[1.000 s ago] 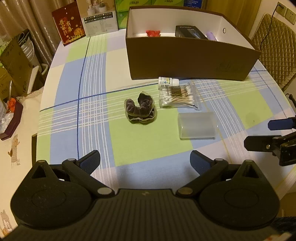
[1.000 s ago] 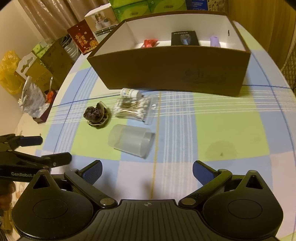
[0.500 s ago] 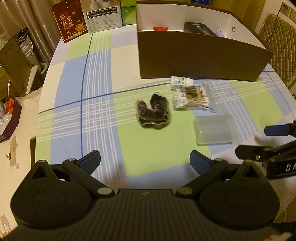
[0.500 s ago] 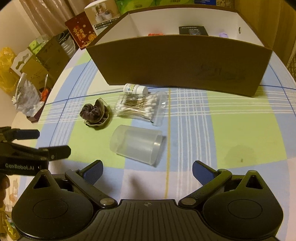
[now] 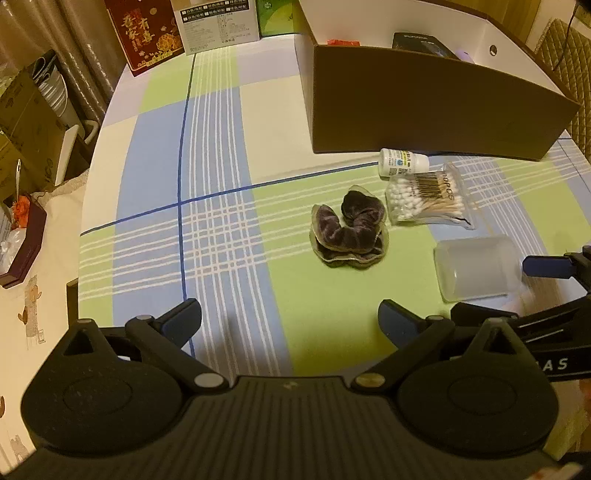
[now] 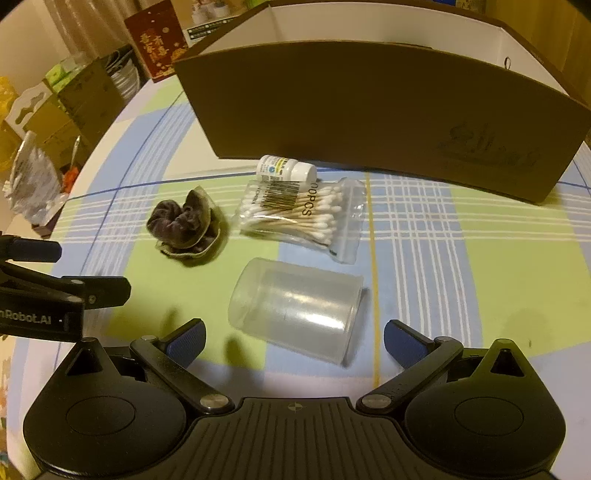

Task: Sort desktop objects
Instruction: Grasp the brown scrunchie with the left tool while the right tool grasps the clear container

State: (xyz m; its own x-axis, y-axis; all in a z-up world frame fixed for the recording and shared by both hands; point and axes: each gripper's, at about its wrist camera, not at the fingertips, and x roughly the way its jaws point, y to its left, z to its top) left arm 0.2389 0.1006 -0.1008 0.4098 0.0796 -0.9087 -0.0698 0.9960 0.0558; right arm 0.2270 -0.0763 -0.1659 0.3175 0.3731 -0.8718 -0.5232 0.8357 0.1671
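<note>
A clear plastic cup (image 6: 295, 308) lies on its side on the checked tablecloth, just ahead of my open right gripper (image 6: 293, 338); it also shows in the left wrist view (image 5: 478, 267). Behind it lie a bag of cotton swabs (image 6: 301, 218), a small white bottle (image 6: 286, 168) and a dark velvet scrunchie (image 6: 183, 223). The brown cardboard box (image 6: 369, 110) stands at the back, with several items inside. My left gripper (image 5: 290, 319) is open and empty, in front of the scrunchie (image 5: 349, 230).
A red gift box (image 5: 146, 33) and a white carton (image 5: 219, 22) stand at the table's far left edge. Cardboard boxes and bags (image 6: 74, 103) sit off the table to the left. A quilted chair (image 5: 569, 55) is at the far right.
Both grippers have moved forward toward the objects. The right gripper has closed in on the clear cup, which now lies between its open fingers' line. Nothing was grasped.
</note>
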